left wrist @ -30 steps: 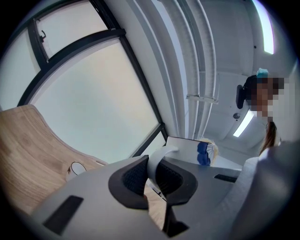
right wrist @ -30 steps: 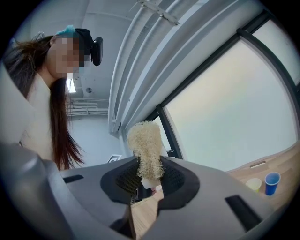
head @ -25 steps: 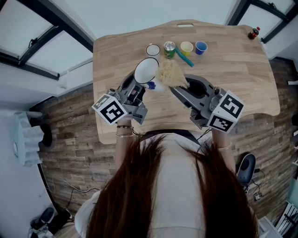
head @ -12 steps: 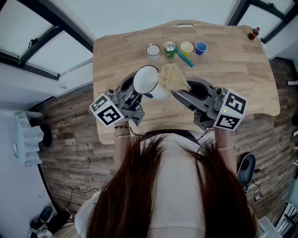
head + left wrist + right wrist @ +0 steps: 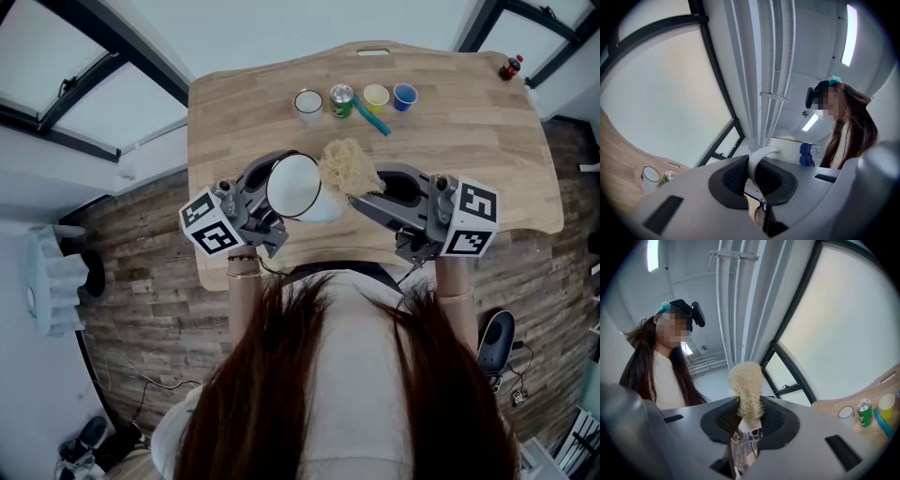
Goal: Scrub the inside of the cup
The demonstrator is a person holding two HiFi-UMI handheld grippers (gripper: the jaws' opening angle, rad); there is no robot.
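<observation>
A white cup (image 5: 295,187) with a blue mark is held above the table's near edge, its mouth facing up toward the head camera. My left gripper (image 5: 270,199) is shut on the cup's handle (image 5: 759,161); the cup's body (image 5: 790,149) shows beyond the jaws. My right gripper (image 5: 367,195) is shut on a pale straw-coloured scrubber (image 5: 349,167), which sticks up from between its pads (image 5: 746,380). The scrubber sits just right of the cup's rim, outside the cup; whether they touch I cannot tell.
At the back of the wooden table (image 5: 469,131) stand a white cup (image 5: 308,102), a green can (image 5: 341,99), a yellow cup (image 5: 376,97) and a blue cup (image 5: 405,95), with a teal brush (image 5: 372,118) beside them. A dark bottle (image 5: 511,67) sits at the far right corner.
Both grippers have drawn back toward the person. The cup has come nearer with its mouth turned more upward, and the scrubber has stayed at its right rim.
</observation>
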